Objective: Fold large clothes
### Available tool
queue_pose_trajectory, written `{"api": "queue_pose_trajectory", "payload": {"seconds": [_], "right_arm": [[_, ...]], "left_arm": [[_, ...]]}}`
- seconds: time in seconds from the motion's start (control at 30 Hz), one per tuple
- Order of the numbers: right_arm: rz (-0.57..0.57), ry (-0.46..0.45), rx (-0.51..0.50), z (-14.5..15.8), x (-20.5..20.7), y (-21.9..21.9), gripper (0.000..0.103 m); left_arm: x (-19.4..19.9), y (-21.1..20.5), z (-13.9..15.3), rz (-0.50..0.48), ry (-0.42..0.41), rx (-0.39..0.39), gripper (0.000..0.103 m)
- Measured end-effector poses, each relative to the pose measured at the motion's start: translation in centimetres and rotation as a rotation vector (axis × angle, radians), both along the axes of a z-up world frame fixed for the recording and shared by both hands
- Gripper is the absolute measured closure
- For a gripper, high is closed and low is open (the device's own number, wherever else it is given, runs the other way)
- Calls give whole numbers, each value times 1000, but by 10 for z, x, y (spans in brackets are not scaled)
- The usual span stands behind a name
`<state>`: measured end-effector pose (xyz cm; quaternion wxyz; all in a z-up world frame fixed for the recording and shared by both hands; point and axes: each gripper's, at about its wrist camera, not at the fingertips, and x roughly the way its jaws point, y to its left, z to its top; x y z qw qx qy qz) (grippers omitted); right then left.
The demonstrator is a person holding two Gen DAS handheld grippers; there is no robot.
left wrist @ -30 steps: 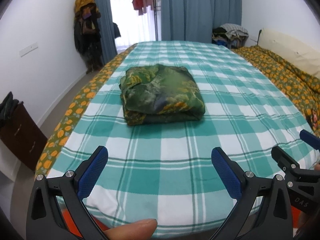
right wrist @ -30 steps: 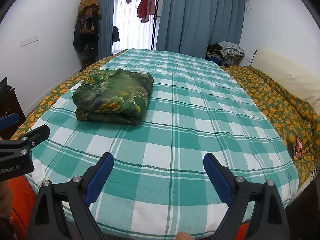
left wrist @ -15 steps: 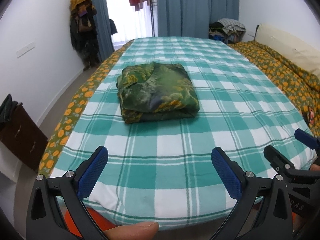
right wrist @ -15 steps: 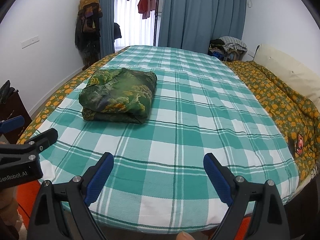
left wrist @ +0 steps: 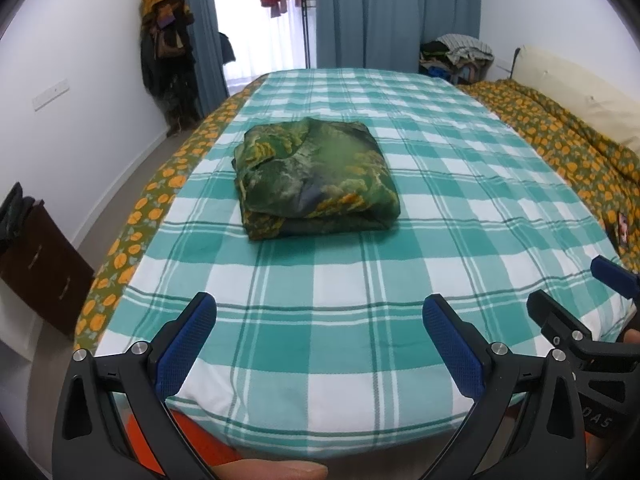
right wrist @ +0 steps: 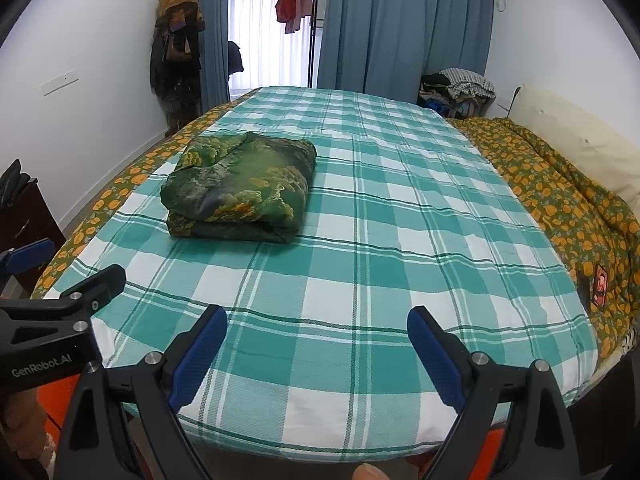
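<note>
A green and yellow patterned garment point(left wrist: 316, 178) lies folded into a thick square bundle on the teal checked bed cover point(left wrist: 360, 272). It also shows in the right wrist view point(right wrist: 242, 190), left of the middle of the bed. My left gripper point(left wrist: 319, 330) is open and empty, held above the near edge of the bed, well short of the bundle. My right gripper point(right wrist: 317, 338) is open and empty too, at the same near edge. Each gripper shows at the side of the other's view.
An orange-flowered quilt point(right wrist: 560, 200) and a cream pillow point(right wrist: 580, 140) lie along the bed's right side. A dark wooden cabinet point(left wrist: 40, 264) stands on the floor at left. Blue curtains point(right wrist: 400, 28), hanging clothes and a clothes pile point(right wrist: 460, 88) are at the far end.
Both grippers have pulled back and risen from the bed; the near bed edge now shows below the fingers. The folded garment has not moved. Both stay open.
</note>
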<state>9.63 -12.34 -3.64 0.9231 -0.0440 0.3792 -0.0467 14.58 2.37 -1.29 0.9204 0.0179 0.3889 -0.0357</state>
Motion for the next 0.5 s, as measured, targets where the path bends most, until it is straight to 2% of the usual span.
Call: {"api": "queue_pose_trajectory", "payload": {"seconds": [0.2, 0.5], "right_arm": [[1, 9, -5, -2, 1, 1, 10], [-11, 14, 2, -4, 1, -5, 10]], "left_arm": [[2, 2, -3, -1, 6, -2, 1], [-2, 0, -2, -8, -27, 29, 1]]}}
